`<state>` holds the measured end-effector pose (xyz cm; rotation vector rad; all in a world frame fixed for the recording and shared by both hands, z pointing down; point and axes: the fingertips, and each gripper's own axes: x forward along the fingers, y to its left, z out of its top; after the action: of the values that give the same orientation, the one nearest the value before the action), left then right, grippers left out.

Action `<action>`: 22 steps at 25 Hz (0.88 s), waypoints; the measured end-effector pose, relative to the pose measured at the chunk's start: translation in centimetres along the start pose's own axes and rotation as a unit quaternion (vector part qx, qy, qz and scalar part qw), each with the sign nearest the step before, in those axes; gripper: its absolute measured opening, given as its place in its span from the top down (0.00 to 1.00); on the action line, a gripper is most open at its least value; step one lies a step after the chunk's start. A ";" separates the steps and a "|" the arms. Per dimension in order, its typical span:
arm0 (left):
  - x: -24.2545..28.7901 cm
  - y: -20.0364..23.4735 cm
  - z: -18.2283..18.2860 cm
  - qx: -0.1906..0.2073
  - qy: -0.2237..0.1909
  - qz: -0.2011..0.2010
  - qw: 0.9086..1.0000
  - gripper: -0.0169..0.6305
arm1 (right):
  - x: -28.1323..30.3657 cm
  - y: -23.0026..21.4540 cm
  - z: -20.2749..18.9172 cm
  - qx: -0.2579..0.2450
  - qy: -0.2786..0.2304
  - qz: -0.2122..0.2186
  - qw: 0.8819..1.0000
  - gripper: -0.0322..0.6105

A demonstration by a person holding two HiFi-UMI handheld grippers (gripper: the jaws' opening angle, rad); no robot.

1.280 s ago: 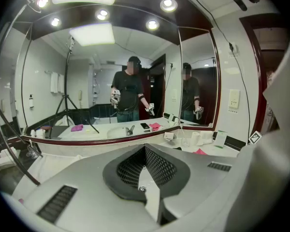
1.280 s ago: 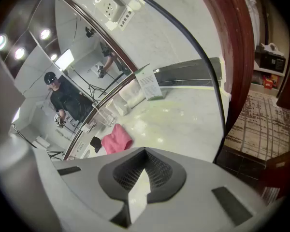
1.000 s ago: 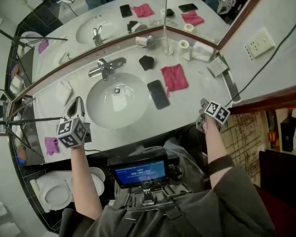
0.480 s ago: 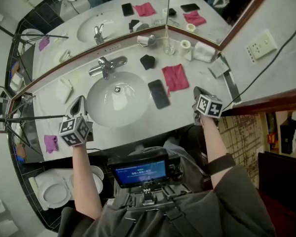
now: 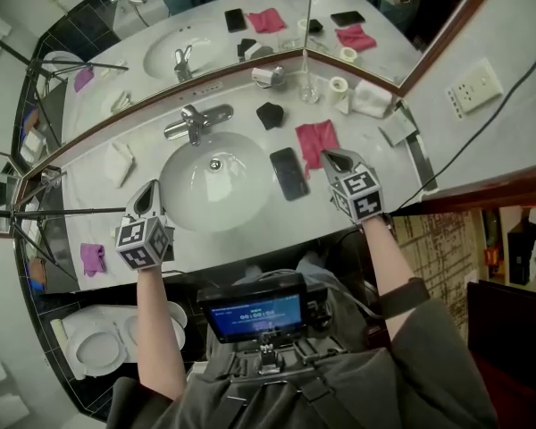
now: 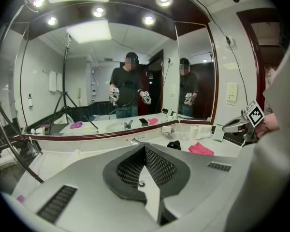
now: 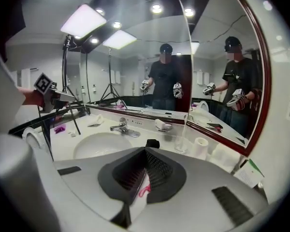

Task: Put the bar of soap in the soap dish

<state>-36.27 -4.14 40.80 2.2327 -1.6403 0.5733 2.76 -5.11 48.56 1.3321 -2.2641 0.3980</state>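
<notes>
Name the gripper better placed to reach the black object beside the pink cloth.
Right. The right gripper hangs by the pink cloth, next to the black object; the left gripper sits across the sink.

bathroom with sink (image 5: pixel 189 206), wall mirror (image 5: pixel 205 21), toilet (image 5: pixel 98 351)

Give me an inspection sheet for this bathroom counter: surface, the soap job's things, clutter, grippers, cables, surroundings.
Surface: white counter with a sink and faucet.
Job's things: soap and dish not clearly identifiable; the small item by the mirror might be the dish.
Clutter: phone, pink cloth, black object, glass, toilet roll, folded towel, white cloth.
Grippers: left gripper shut, empty, at the sink's left; right gripper shut, empty, over the pink cloth.
Cables: black cable down the right wall.
Surroundings: mirror, wall socket, tripod, toilet.
</notes>
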 end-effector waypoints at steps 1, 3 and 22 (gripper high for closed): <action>-0.1 0.0 -0.1 0.000 0.000 0.000 1.000 0.97 | 0.2 0.4 0.2 -0.009 -0.001 0.007 1.000 0.92; -0.2 -0.1 -0.2 0.002 0.001 0.000 1.000 0.97 | 0.6 0.8 0.2 -0.024 -0.001 0.014 1.000 0.92; 6.2 -7.8 -2.0 0.042 0.017 -0.041 0.998 0.97 | 14.6 -3.6 3.3 -0.134 0.014 0.094 0.986 0.73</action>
<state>-27.42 -5.98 45.49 2.3234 -1.5259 0.6660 -0.94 -19.11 53.63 0.9776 -2.3294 0.1639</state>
